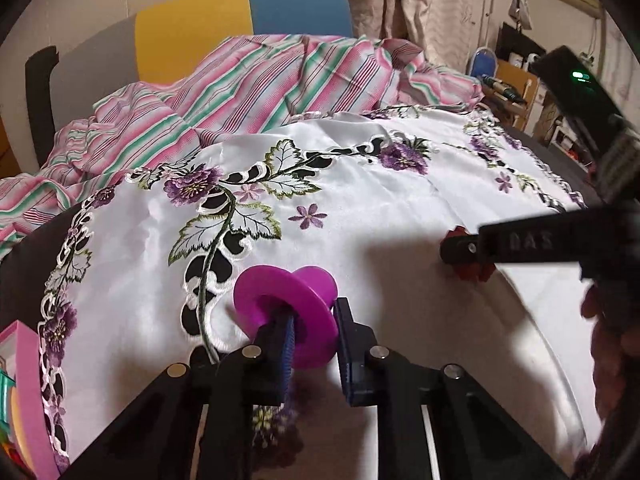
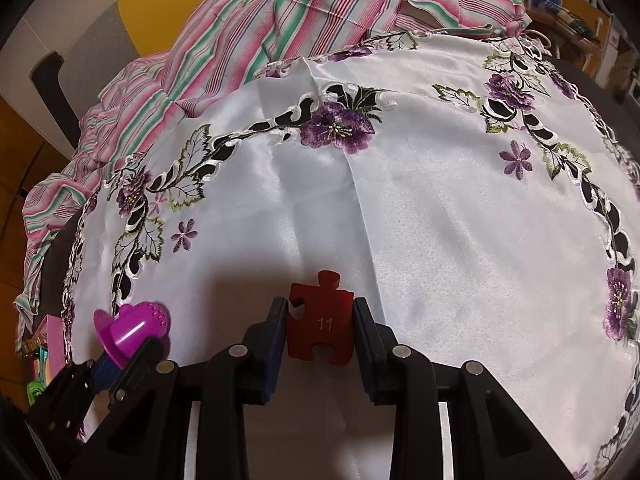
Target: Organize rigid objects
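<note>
My left gripper (image 1: 310,320) is shut on a purple plastic piece (image 1: 292,312) with a wide round flange; one finger sits inside its hollow. It also shows in the right wrist view (image 2: 134,326), held over the white embroidered cloth (image 2: 420,208). My right gripper (image 2: 320,320) is shut on a dark red puzzle piece (image 2: 320,326) marked 11, held flat between the pads. In the left wrist view the right gripper (image 1: 472,252) reaches in from the right with the red piece (image 1: 474,272) partly hidden behind its finger.
A pink, green and white striped cloth (image 1: 260,80) lies bunched behind the white cloth. A pink box (image 1: 28,392) with coloured items stands at the left table edge, also in the right wrist view (image 2: 46,344). A yellow and blue chair (image 1: 240,12) stands behind.
</note>
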Demonstrator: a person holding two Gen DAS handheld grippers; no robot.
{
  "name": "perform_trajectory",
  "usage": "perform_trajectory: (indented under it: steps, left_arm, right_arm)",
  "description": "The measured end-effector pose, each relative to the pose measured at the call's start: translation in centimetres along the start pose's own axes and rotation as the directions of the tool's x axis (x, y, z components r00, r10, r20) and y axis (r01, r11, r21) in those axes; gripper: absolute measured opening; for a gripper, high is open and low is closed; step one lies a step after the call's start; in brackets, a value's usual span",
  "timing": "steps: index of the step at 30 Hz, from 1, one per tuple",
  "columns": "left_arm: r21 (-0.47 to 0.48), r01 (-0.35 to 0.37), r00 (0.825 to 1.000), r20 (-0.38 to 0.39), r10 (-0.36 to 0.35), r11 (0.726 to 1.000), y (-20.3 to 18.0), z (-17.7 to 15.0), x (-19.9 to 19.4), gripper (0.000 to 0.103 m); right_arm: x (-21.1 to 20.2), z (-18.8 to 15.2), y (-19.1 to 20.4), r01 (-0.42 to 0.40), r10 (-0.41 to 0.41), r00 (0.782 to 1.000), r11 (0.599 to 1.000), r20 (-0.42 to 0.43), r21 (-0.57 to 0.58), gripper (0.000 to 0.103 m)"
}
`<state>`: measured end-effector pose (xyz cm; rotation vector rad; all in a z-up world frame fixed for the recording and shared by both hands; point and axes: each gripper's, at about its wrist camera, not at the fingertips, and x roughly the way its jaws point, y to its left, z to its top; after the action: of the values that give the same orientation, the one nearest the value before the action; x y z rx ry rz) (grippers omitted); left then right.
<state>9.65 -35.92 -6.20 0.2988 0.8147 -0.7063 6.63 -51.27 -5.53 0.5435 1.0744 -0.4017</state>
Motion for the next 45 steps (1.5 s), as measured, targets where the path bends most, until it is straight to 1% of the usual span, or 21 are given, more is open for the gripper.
perform_trajectory:
  steps: [5, 9, 12, 15, 18, 19, 20, 21, 22, 24, 26, 27, 29, 30, 32, 37, 39, 41, 45]
  left_arm:
    - [0.005, 0.041, 0.999, 0.032, -0.041, 0.999, 0.2, -1.1, -1.5, 0.017]
    - [-0.031, 0.065, 0.997, 0.041, -0.064, 0.997, 0.9, -1.7, -2.9, 0.012]
    - [-0.071, 0.081, 0.996, 0.047, -0.078, 0.994, 1.8, -2.2, -3.8, 0.011]
    - [-0.100, 0.089, 0.995, 0.059, -0.083, 0.991, 2.5, -2.8, -4.8, 0.011]
    - [-0.118, 0.091, 0.995, 0.054, -0.086, 0.989, 2.8, -3.1, -5.1, 0.011]
    - [-0.113, 0.096, 0.994, 0.056, -0.091, 0.989, 2.6, -3.0, -5.2, 0.011]
    - [-0.102, 0.083, 0.995, 0.058, -0.077, 0.991, 2.4, -2.8, -5.4, 0.011]
    - [-0.094, 0.071, 0.996, 0.062, -0.065, 0.993, 2.1, -2.6, -5.5, 0.015]
    - [-0.094, 0.078, 0.995, 0.066, -0.072, 0.992, 2.0, -2.2, -5.5, 0.023]
    - [-0.089, 0.086, 0.994, 0.075, -0.079, 0.992, 1.6, -1.5, -5.5, 0.034]
    - [-0.066, 0.082, 0.994, 0.081, -0.077, 0.994, 1.0, -0.7, -5.4, 0.040]
    - [-0.044, 0.091, 0.994, 0.070, -0.087, 0.995, 0.3, -0.1, -5.0, 0.044]
    - [-0.023, 0.098, 0.994, 0.055, -0.096, 0.995, -0.6, 0.6, -4.4, 0.045]
    - [-0.009, 0.122, 0.992, 0.031, -0.121, 0.993, -1.4, 1.1, -3.7, 0.046]
    - [0.018, 0.136, 0.991, -0.010, -0.136, 0.991, -3.0, 1.7, -2.5, 0.046]
    - [0.066, 0.145, 0.988, -0.058, -0.141, 0.987, -6.0, 2.6, 0.2, 0.046]
    - [0.065, 0.149, 0.987, -0.071, -0.144, 0.987, -6.6, 2.8, 1.2, 0.046]
    - [0.065, 0.163, 0.983, -0.095, -0.157, 0.984, -6.7, 2.5, 1.8, 0.046]
    - [0.058, 0.169, 0.980, -0.115, -0.162, 0.984, -6.5, 1.3, 2.4, 0.046]
  right_arm:
    - [0.0, 0.2, 0.1, -0.007, 0.007, 1.000, 1.000, 0.008, -0.009, 0.032]
    - [-0.1, 0.3, 0.4, -0.008, 0.009, 1.000, 1.000, 0.015, -0.023, 0.032]
    - [-0.1, 0.3, 0.6, -0.004, 0.005, 1.000, 0.999, 0.022, -0.035, 0.032]
    - [-0.2, 0.2, 0.7, -0.001, 0.002, 1.000, 0.999, 0.028, -0.045, 0.033]
    - [-0.1, 0.2, 0.9, 0.009, -0.007, 0.999, 0.999, 0.032, -0.054, 0.033]
    - [0.0, 0.2, 0.9, 0.010, -0.008, 0.999, 0.998, 0.032, -0.054, 0.033]
    - [0.0, 0.2, 0.9, 0.008, -0.006, 0.999, 0.999, 0.033, -0.053, 0.032]
    - [-0.1, 0.2, 0.8, 0.004, -0.003, 0.999, 0.999, 0.035, -0.049, 0.032]
    - [-0.2, 0.2, 0.7, 0.002, -0.001, 0.999, 0.999, 0.037, -0.042, 0.032]
    - [-0.4, 0.2, 0.2, 0.008, -0.007, 0.999, 1.000, 0.040, -0.026, 0.032]
    - [-0.3, 0.3, -0.4, 0.030, -0.030, 0.999, 1.000, 0.033, -0.001, 0.033]
    - [-0.2, 0.4, -0.9, 0.027, -0.027, 0.999, 0.999, 0.026, 0.019, 0.033]
    - [-0.2, 0.6, -1.9, 0.002, -0.004, 1.000, 0.998, 0.021, 0.065, 0.033]
    - [-0.3, 0.7, -2.2, -0.003, 0.001, 1.000, 0.997, 0.023, 0.081, 0.033]
    - [-0.7, 0.9, -2.8, -0.005, 0.001, 0.999, 0.994, 0.037, 0.108, 0.033]
    - [-2.0, 1.4, -4.8, -0.010, -0.007, 0.996, 0.982, 0.090, 0.187, 0.032]
    - [-2.2, 1.5, -5.4, -0.009, -0.012, 0.995, 0.976, 0.096, 0.216, 0.032]
    - [-2.1, 1.5, -5.9, -0.022, -0.001, 0.996, 0.969, 0.092, 0.245, 0.032]
    - [-2.0, 1.6, -5.8, -0.044, 0.023, 0.996, 0.967, 0.088, 0.250, 0.032]
